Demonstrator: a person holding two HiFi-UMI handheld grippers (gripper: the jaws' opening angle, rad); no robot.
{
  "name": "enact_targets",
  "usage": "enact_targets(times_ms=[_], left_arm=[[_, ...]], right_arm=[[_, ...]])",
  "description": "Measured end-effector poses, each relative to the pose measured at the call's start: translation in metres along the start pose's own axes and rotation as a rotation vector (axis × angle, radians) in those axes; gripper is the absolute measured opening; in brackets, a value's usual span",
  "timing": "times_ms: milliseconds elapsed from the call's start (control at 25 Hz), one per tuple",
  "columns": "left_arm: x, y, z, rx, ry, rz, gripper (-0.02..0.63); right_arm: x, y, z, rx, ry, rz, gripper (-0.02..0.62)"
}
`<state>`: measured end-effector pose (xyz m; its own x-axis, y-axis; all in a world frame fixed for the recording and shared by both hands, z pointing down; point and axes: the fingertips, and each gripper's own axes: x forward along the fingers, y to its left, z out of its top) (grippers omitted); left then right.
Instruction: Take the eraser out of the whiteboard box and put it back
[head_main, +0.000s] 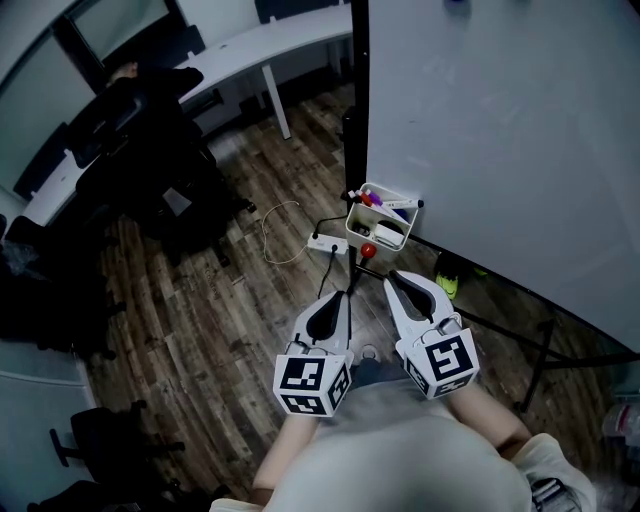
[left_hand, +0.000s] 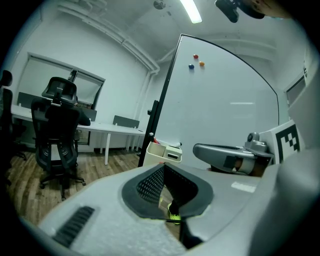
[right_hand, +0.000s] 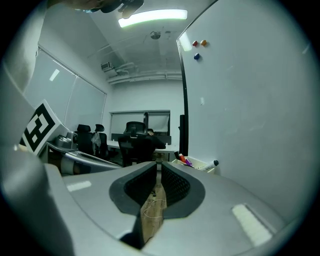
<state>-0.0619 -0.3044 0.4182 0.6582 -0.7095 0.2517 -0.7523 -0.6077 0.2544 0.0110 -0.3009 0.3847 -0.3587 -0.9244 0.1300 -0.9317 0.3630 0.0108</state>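
Hovering just short of the whiteboard box, both tongs carry nothing; left tongs look clenched; right tongs stand slightly parted; eraser seemingly lies inside.

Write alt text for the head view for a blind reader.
The left gripper and right gripper point side by side toward a white box at the lower corner of the whiteboard, both short of it. The box holds markers and an eraser. A black chair stands at left.
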Motion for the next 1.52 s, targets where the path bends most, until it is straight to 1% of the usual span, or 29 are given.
enact_targets(times_ms=[120,200,480,720,960,1200,1520], left_arm=[[0.014,0.001,0.006,0.006,0.0,-0.011,0.002],[0.023,0.002,0.01,0.008,-0.003,-0.015,0.002],[0.049,0.007,0.017,0.017,-0.003,-0.028,0.002],[0.065,0.011,0.019,0.013,0.003,-0.028,0.002],[0.077,0.017,0.019,0.012,0.008,-0.022,0.002],[0.088,0.019,0.019,0.015,0.014,-0.021,0.002],[0.093,0.019,0.015,0.017,0.018,-0.019,0.002]], right_arm=[[0.008,-0.01,0.002,0.004,-0.005,0.0,0.052],[0.013,-0.017,0.003,0.001,-0.006,0.001,0.08],[0.033,-0.038,0.002,-0.03,0.006,-0.018,0.21],[0.048,-0.053,-0.007,-0.05,0.042,-0.031,0.259],[0.062,-0.061,-0.018,-0.071,0.074,-0.031,0.272],[0.071,-0.065,-0.025,-0.084,0.081,-0.021,0.272],[0.08,-0.062,-0.027,-0.152,0.072,-0.01,0.236]])
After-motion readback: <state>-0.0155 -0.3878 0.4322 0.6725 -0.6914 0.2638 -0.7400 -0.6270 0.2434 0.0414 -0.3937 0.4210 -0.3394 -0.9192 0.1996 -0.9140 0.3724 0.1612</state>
